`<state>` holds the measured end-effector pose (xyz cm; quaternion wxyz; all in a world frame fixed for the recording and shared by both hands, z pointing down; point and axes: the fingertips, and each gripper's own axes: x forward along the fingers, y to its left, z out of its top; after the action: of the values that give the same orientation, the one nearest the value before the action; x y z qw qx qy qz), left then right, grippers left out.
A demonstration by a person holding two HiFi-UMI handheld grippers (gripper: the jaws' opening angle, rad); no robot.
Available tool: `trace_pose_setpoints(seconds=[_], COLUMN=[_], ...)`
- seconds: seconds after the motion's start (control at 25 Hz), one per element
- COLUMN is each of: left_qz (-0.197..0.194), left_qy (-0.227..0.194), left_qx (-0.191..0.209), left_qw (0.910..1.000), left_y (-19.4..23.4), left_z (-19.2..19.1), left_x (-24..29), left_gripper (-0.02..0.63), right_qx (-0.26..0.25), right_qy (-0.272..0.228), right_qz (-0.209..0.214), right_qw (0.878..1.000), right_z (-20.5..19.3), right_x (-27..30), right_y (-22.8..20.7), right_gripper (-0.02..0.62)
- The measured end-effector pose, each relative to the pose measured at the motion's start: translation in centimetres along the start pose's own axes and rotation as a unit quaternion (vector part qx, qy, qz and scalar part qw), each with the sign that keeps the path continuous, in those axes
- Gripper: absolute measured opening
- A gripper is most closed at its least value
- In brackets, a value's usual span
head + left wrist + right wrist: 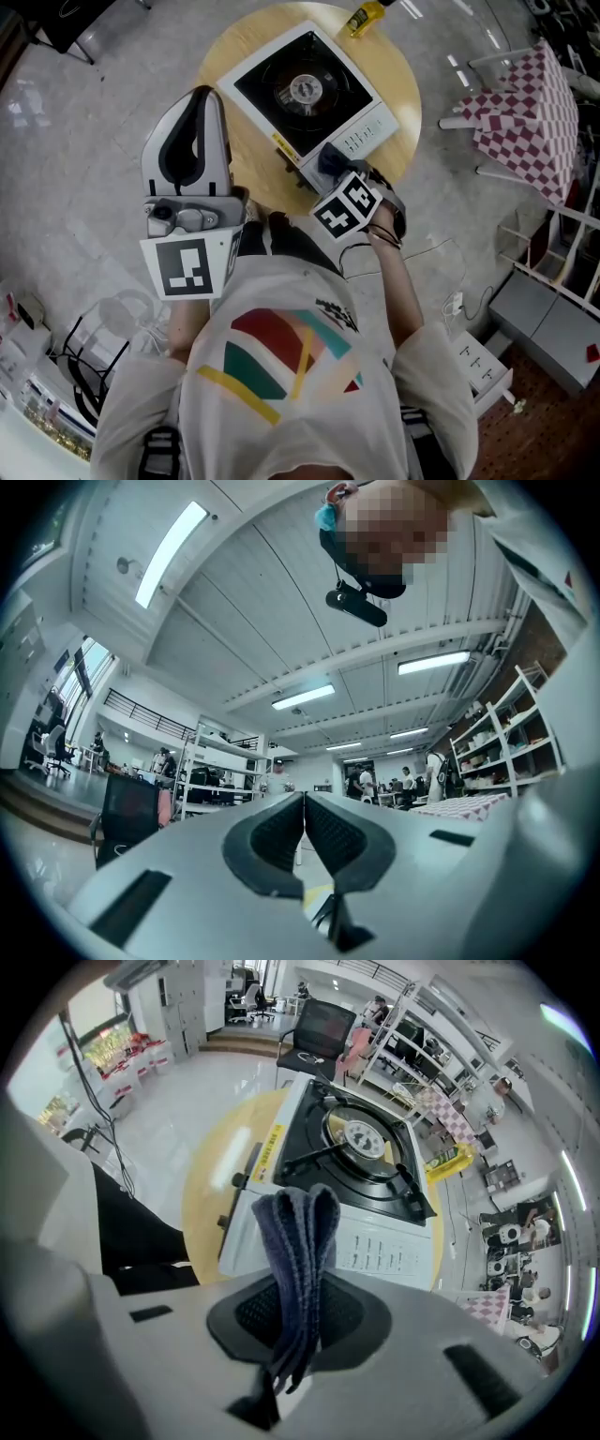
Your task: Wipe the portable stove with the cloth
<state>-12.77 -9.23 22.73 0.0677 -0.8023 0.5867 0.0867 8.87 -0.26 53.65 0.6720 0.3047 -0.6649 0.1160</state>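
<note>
On the round wooden table (pixel 246 49) sits the portable stove (pixel 305 94), white with a black top and a round burner. My right gripper (pixel 330 167) hovers at the stove's near corner by the control panel, shut on a folded dark blue cloth (pixel 328 159). In the right gripper view the cloth (pixel 298 1232) sticks up between the jaws of the gripper (pixel 300 1299), with the stove (pixel 361 1162) just beyond. My left gripper (pixel 202 96) is held left of the table, off the stove. Its view points at the ceiling, where the gripper (pixel 304 803) shows shut and empty.
A yellow bottle (pixel 364 17) lies at the table's far edge beyond the stove. A stand draped in red-checked cloth (pixel 525 98) is at the right, with white shelving (pixel 553 281) nearer me. A black office chair (pixel 323 1024) stands past the table.
</note>
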Motion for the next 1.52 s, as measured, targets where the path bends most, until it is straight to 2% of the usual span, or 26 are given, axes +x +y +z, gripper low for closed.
trace_pose_setpoints(seconds=[0.16, 0.48, 0.56, 0.72, 0.92, 1.0, 1.12, 1.2, 1.36, 1.52], left_qz=[-0.011, -0.006, 0.003, 0.012, 0.022, 0.031, 0.045, 0.058, 0.091, 0.139], left_qy=[0.012, 0.005, -0.004, 0.003, 0.003, 0.002, 0.004, 0.004, 0.005, 0.007], left_qx=[0.003, -0.006, -0.012, -0.012, -0.01, -0.009, -0.005, 0.0, 0.009, 0.009], left_qw=[0.9999, 0.9999, 0.9999, 0.9998, 0.9997, 0.9995, 0.999, 0.9983, 0.9958, 0.9902], left_y=[0.1, 0.5, 0.8, 1.3, 1.9, 2.4, 3.6, 4.4, 6.3, 8.9], left_z=[-0.9, -0.6, -0.2, -0.5, -0.5, -0.6, -0.7, -0.6, 0.7, 0.6], left_x=[-0.7, -1.1, -0.9, -1.1, -1.6, -1.8, -2.4, -3.0, -4.7, -6.7], left_gripper=[0.006, 0.006, 0.006, 0.006, 0.006, 0.006, 0.006, 0.006, 0.006, 0.006], right_qx=[-0.002, 0.004, 0.0, -0.007, 0.021, 0.047, 0.083, 0.09, 0.068, 0.032], right_qy=[-0.003, -0.011, -0.012, -0.011, -0.019, -0.062, -0.15, -0.187, -0.21, -0.186], right_qz=[0.017, 0.058, 0.062, 0.07, 0.063, 0.057, 0.045, 0.026, -0.01, -0.037], right_qw=[1.0, 0.998, 0.998, 0.997, 0.998, 0.995, 0.984, 0.978, 0.975, 0.981], right_z=[0.5, 1.3, 1.5, 1.6, 2.0, 3.9, 8.7, 12.1, 18.4, 22.6], right_x=[-0.5, -1.5, -1.6, -1.8, -2.4, -3.7, -6.3, -7.4, -8.5, -6.1], right_y=[2.0, 5.6, 6.2, 6.9, 6.0, 4.9, 3.2, 2.2, 1.5, 0.9], right_gripper=[0.034, 0.034, 0.034, 0.034, 0.034, 0.034, 0.034, 0.034, 0.034, 0.032])
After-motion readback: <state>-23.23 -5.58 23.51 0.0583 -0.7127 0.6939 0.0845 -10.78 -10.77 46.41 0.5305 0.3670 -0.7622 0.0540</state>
